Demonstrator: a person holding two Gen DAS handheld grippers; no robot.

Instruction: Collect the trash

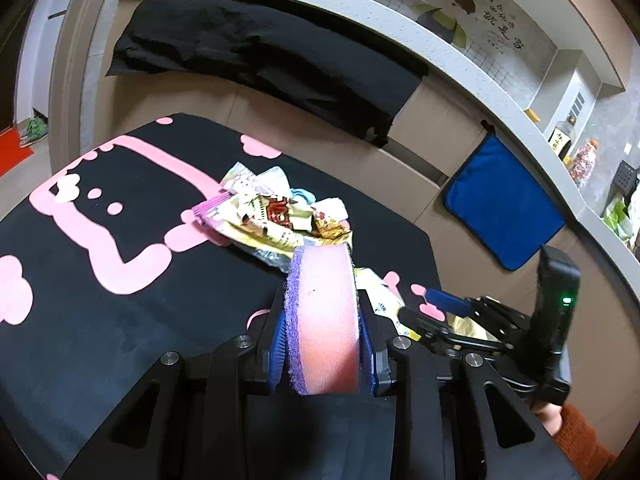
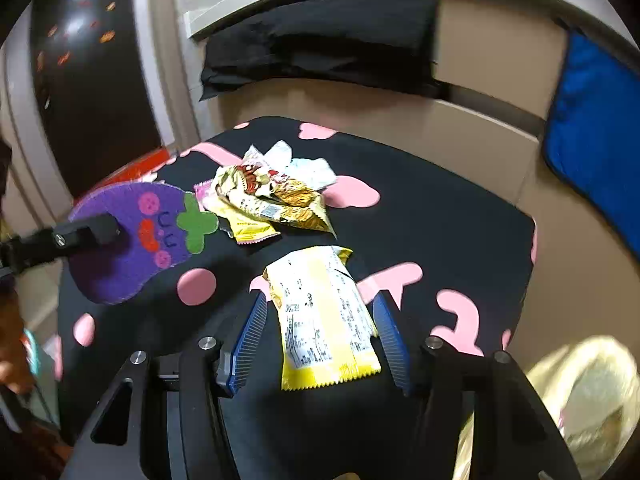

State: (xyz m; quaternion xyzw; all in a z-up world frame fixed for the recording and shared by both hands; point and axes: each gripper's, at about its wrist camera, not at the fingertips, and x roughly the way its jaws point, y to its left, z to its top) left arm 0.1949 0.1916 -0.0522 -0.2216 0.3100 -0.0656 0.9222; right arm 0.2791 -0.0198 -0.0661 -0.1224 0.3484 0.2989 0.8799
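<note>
Left wrist view took in the room first: a pale counter (image 1: 460,60) curved across the back with a black cloth (image 1: 260,56) draped below its edge and a blue cloth (image 1: 504,204) hanging further along, bottles and a tiled wall with cartoon figures behind. Below stood a table under a black cover printed with pink shapes (image 1: 120,208). On it sat a heap of crumpled snack wrappers (image 1: 276,216), about mid-table.

The left gripper (image 1: 322,320) was clamped on a sponge (image 1: 324,312), pink foam with a purple scouring face, the blue pads pressing both its flat sides. In the right wrist view that sponge showed its felt face, an aubergine-shaped cartoon (image 2: 132,240), held just beside the heap (image 2: 272,200).

The right gripper (image 2: 322,332) had its jaws standing apart, with a flattened yellow-and-white wrapper (image 2: 324,316) lying between the ribbed blue pads; neither pad pressed on it, and whether it touched one I could not tell. A gold-coloured bag (image 2: 580,400) showed blurred at the lower right, off the table edge.

The wrappers looked featherlight, thin and crinkly, likely slick foil film that would slide or spring open under a loose pinch. The yellow one would best be taken across its narrow width near the middle, or at the serrated seam, where the film is doubled and stiffer. The cloth cover might bunch if the pads dragged on it.
</note>
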